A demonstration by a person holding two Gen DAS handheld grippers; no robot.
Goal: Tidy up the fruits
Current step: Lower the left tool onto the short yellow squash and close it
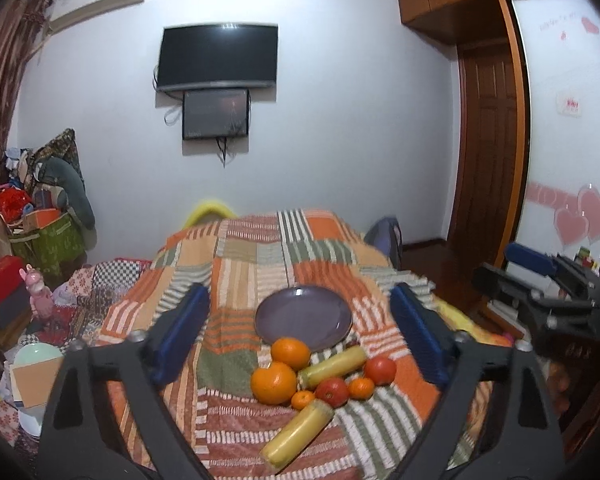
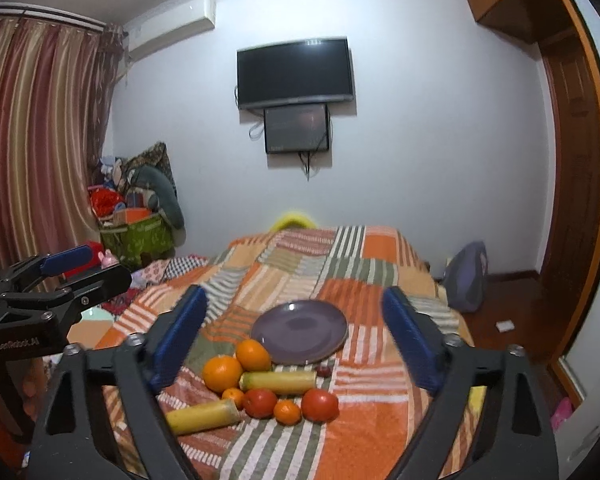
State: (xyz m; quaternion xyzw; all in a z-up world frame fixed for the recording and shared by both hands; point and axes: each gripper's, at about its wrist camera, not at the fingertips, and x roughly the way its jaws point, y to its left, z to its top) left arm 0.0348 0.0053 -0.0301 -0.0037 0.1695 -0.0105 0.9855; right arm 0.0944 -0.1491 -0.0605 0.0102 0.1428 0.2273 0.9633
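Observation:
An empty purple plate [image 1: 303, 318] [image 2: 299, 332] lies on a patchwork bedspread. In front of it is a cluster of fruit: two large oranges [image 1: 273, 382] [image 2: 222, 373], two red tomatoes [image 1: 332, 391] [image 2: 319, 405], two small tangerines [image 1: 361, 388] [image 2: 287, 412] and two yellow corn cobs [image 1: 296, 436] [image 2: 203, 417]. My left gripper [image 1: 300, 336] is open and empty, above the fruit. My right gripper [image 2: 296, 336] is open and empty too. Each gripper shows at the edge of the other's view, the right one [image 1: 540, 280] and the left one [image 2: 60, 280].
The bedspread [image 1: 252, 264] covers a raised surface whose edges fall away left and right. Cluttered boxes and bags [image 1: 40, 232] stand at the left by a curtain. A TV [image 1: 218, 58] hangs on the far wall. A wooden door [image 1: 488, 140] is at the right.

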